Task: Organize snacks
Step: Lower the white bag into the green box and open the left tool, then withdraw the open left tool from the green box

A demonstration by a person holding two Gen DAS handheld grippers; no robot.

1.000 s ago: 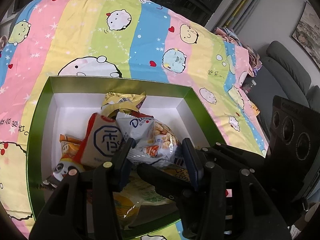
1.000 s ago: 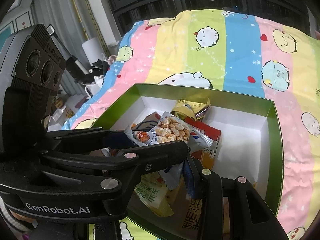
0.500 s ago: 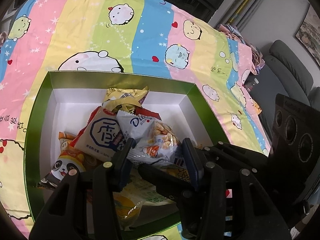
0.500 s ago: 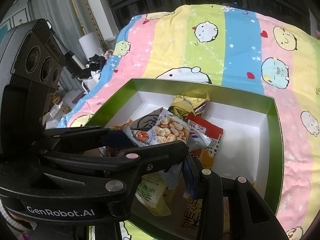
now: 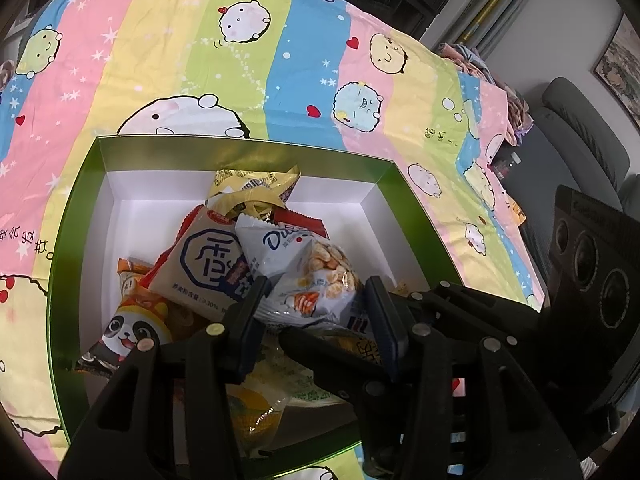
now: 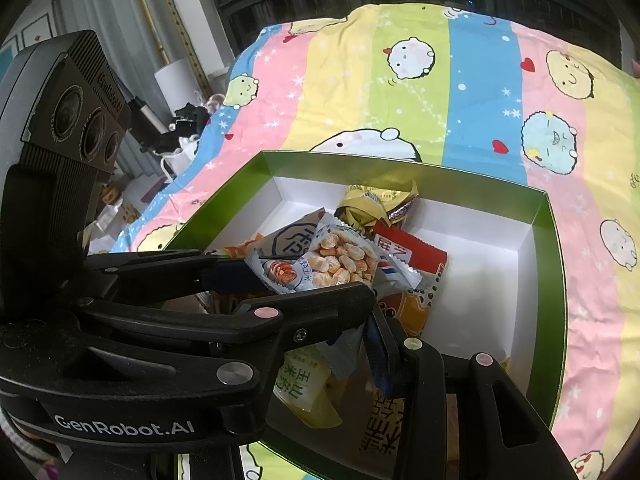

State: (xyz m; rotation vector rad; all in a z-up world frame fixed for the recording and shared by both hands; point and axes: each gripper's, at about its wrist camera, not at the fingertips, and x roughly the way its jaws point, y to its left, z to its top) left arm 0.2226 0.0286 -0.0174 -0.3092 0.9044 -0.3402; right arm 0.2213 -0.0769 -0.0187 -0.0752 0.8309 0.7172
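**Both tongs pinch one corn-snack packet above the green box**

The left tongs (image 5: 316, 300) reach forward over the near edge of the box (image 5: 240, 152), their two fingers pressed against opposite sides of the clear corn-snack packet (image 5: 320, 276). The right tongs (image 6: 360, 308) come in from that packet's other end, closed on its lower corner (image 6: 340, 356), with the left tool crossing in front of them. Just beyond the fingertips lie a beige packet (image 5: 208, 272), a red packet (image 6: 412, 252) and a crumpled yellow wrapper (image 5: 252, 192). A panda packet (image 5: 128, 328) sits to the left. Below the tongs lies a green-and-yellow pouch (image 6: 308, 388). The box rests on a striped cartoon cloth (image 5: 312, 72).
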